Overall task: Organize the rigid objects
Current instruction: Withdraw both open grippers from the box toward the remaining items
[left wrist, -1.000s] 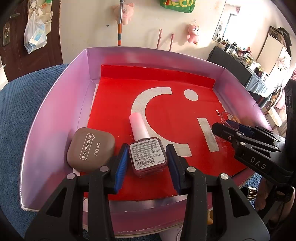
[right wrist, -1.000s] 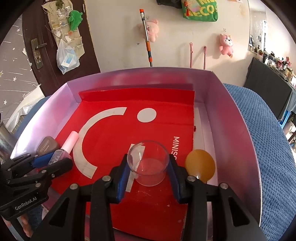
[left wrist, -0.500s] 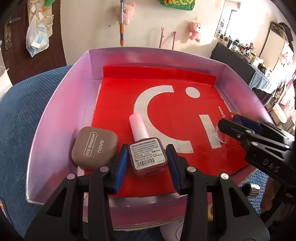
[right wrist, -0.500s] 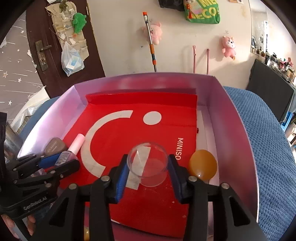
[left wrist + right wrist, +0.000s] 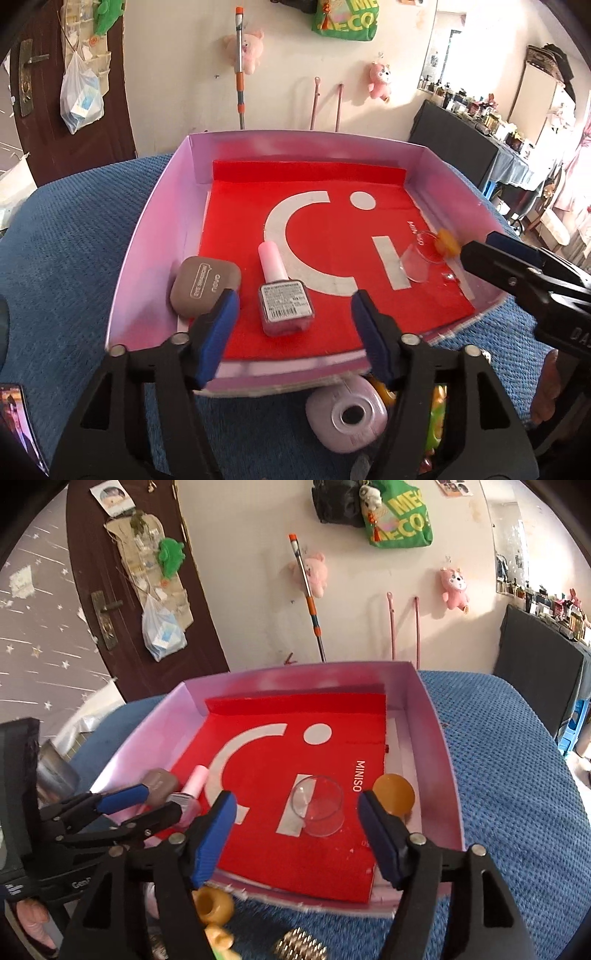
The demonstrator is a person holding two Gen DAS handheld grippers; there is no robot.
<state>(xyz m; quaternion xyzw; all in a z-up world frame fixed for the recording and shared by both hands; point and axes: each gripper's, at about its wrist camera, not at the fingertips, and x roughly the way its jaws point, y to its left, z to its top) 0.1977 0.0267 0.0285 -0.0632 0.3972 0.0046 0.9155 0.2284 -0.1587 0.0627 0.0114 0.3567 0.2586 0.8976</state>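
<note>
A pink-walled tray point(image 5: 155, 236) point(image 5: 443, 760) with a red floor sits on a blue cloth. Inside, a nail polish bottle point(image 5: 282, 293) point(image 5: 192, 794) with a pink cap lies flat beside a taupe eye shadow case point(image 5: 205, 280) point(image 5: 160, 781). My left gripper point(image 5: 293, 332) is raised just behind the bottle, its jaws opening, nothing between the pads. A clear glass cup point(image 5: 319, 805) point(image 5: 421, 258) stands upright next to an orange ball point(image 5: 393, 794) point(image 5: 445, 245). My right gripper point(image 5: 297, 830) hangs above and behind the cup, jaws opening and free of it.
In front of the tray lie a lilac round case point(image 5: 347, 413), a yellow ring-shaped piece point(image 5: 214, 902) and a silver textured object point(image 5: 301, 949). A dark door and a wall with plush toys stand behind. A phone screen point(image 5: 16, 421) sits at the far left.
Both grippers have let go and pulled back and up. The nail polish bottle now lies free on the red floor, and the glass cup stands free beside the orange ball.
</note>
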